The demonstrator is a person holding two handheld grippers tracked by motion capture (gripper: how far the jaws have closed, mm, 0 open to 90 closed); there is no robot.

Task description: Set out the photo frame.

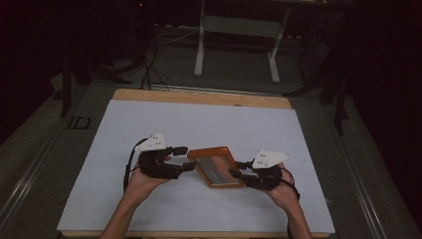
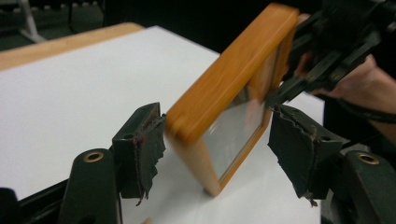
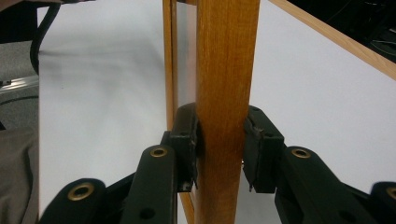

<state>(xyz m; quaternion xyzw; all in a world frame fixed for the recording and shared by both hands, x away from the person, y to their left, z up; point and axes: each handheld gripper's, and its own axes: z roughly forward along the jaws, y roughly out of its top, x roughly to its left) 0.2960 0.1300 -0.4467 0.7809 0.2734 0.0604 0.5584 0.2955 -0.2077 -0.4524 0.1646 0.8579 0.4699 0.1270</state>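
my right tongs [image 3: 219, 149] are clamped on the near rail of a wooden frame [image 3: 227, 70], one jaw pressed to each face of the wood. my left tongs [image 2: 215, 149] stand apart, a jaw on either side of the frame's [image 2: 229, 93] corner; the left pad [image 2: 144, 140] sits just beside the wood, though i cannot tell if it touches, and the right pad [image 2: 299, 149] is clear of it.

from above, the left tongs [image 1: 185, 158] reach the frame's [image 1: 215, 166] left end and the right tongs [image 1: 238, 169] its right side. the frame is tilted, one corner down on the sheet and the rest raised. it holds a pale, glassy pane [image 2: 233, 130] inside its orange-brown border; whether anything lies behind the pane i cannot tell.

the frame sits a little toward the near edge of the desk [image 1: 199, 97], roughly midway between the left and right edges, on a white sheet [image 1: 164, 124] that covers most of the top. wood shows along the far edge.
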